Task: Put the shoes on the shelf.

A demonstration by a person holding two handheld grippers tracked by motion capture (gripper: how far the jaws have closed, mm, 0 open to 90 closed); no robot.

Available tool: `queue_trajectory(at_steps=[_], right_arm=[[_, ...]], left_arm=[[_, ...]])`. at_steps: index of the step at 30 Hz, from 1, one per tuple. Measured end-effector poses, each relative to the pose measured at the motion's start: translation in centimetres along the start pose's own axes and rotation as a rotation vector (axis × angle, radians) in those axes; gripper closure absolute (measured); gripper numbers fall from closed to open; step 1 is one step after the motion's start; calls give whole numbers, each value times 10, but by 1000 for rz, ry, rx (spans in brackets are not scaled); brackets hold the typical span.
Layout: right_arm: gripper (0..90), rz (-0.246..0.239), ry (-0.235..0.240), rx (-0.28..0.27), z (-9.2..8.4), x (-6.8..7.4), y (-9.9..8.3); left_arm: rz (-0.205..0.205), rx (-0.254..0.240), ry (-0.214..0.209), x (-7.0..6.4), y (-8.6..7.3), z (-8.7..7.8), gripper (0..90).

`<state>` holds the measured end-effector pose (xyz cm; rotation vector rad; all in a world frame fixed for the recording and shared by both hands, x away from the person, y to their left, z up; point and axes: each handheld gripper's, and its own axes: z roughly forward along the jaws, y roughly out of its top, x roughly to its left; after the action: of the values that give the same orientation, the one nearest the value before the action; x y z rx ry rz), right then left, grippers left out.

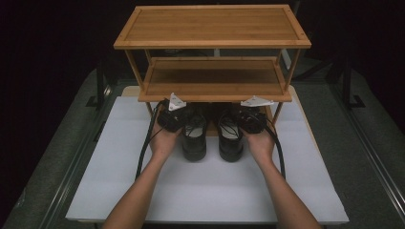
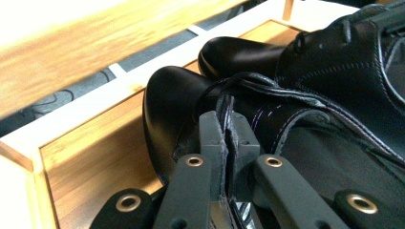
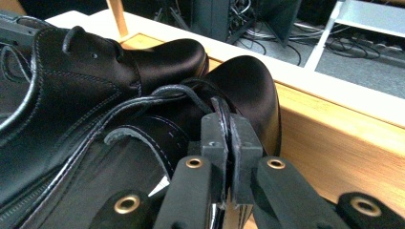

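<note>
Two black leather lace-up shoes lie side by side with their toes under a wooden rack (image 1: 212,98) and their heels toward me. My left gripper (image 1: 179,118) is shut on the upper's outer edge of the left shoe (image 1: 194,140). My right gripper (image 1: 246,119) is shut on the same edge of the right shoe (image 1: 230,142). In the left gripper view the left gripper (image 2: 228,125) pinches that leather edge, and the left shoe's toe (image 2: 167,107) rests on the rack's bottom board (image 2: 95,162). In the right gripper view the right gripper (image 3: 228,126) pinches the right shoe (image 3: 248,90) likewise.
The rack has a top shelf (image 1: 212,24) and a middle shelf (image 1: 212,78) that overhang the shoes' toes. It stands on a white table board (image 1: 205,186). Dark floor and metal rails (image 1: 71,167) flank the board. Cables (image 1: 143,152) trail back from both grippers.
</note>
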<state>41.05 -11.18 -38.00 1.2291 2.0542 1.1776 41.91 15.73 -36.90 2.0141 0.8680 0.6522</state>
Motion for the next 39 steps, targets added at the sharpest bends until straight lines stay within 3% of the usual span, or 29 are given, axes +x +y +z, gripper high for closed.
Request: queue_trajectory(at_steps=[9, 21, 25, 30, 33, 39], right_arm=[[864, -1, -56, -23, 18, 7, 0], [824, 19, -41, -27, 17, 11, -9], [678, 29, -17, -20, 13, 9, -7], [540, 36, 46, 2, -9, 3, -5], [463, 44, 92, 10, -25, 0, -7], [353, 31, 151, 27, -52, -3, -22]], left_arm=[[10, -1, 40, -2, -3, 18, 869], [34, 8, -40, -1, -9, 14, 830], [12, 27, -59, 4, -9, 9, 631], [-20, 47, -145, 15, -10, -14, 497], [-21, 53, -200, 17, -12, -30, 401], [14, 56, -244, 13, -29, -56, 273]])
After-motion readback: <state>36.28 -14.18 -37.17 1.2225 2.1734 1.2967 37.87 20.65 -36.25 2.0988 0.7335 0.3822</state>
